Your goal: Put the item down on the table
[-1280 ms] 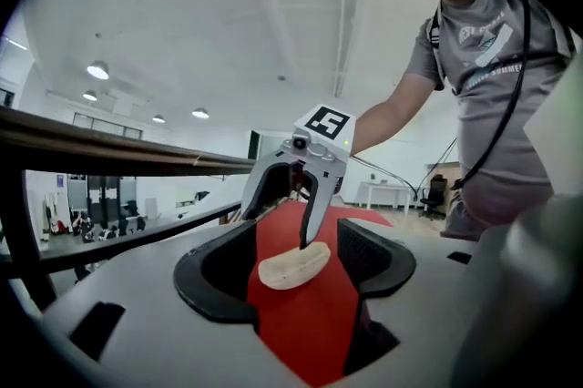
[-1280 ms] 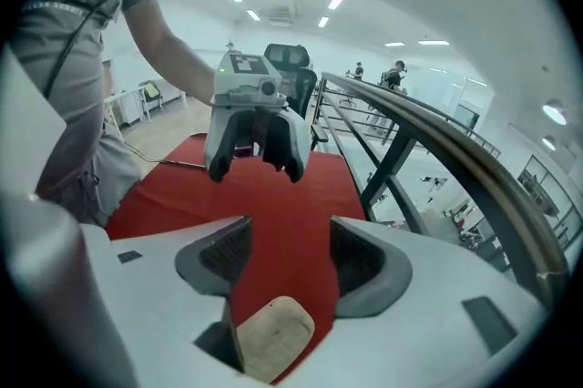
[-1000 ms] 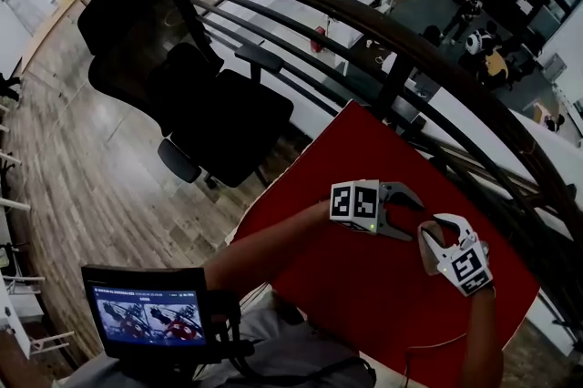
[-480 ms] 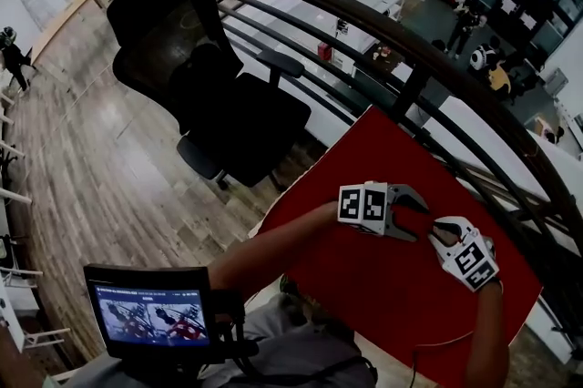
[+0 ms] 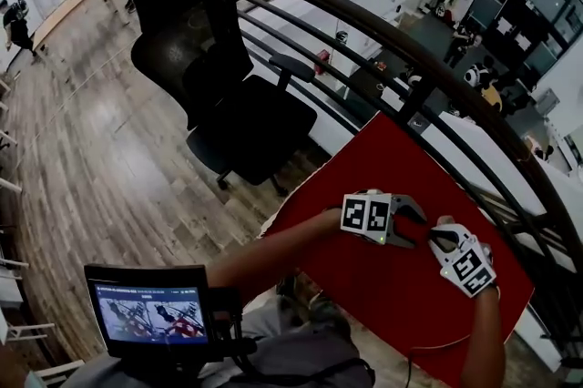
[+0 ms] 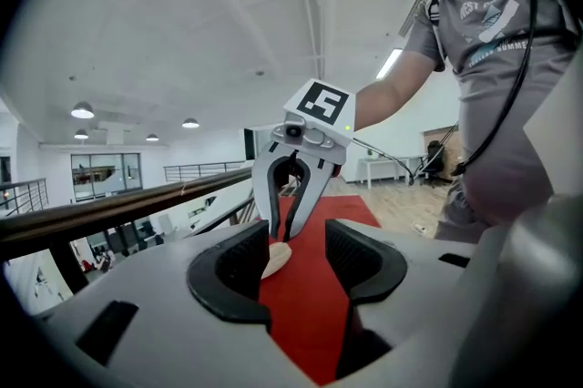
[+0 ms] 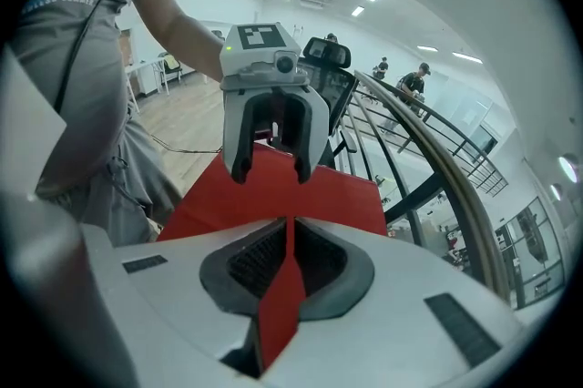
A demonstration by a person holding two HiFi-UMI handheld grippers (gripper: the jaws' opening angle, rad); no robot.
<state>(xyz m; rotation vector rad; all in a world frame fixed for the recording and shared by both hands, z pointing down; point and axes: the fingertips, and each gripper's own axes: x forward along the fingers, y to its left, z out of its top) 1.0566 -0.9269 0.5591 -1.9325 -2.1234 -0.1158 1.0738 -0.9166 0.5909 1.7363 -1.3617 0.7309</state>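
- A small pale oval item [image 6: 279,258] sits low over the middle of the red counter [image 5: 383,168]. Whether it already rests on the cloth or hangs just clear of it cannot be told.
- To finish the step well, by this look of things: see that the item lies flat on the cloth. Keep both sets of jaws off it, then draw the tools back level so that neither tip drags it toward an edge.
- The item shows directly beneath the tips of the right tool [image 6: 284,235]. It also lies against the inner face of one jaw of the left tool [image 6: 299,264], which hides part of it.
- The right tool's jaws have just been closing and stand pressed together, with only a thin slit of red cloth between them. Its own view shows no item in that slit.
- The left tool's jaws have also just been narrowing but remain spread. The item sits at one side of the gap and is not pinched.
- The two tools face each other tip to tip, well in from every edge of the counter.
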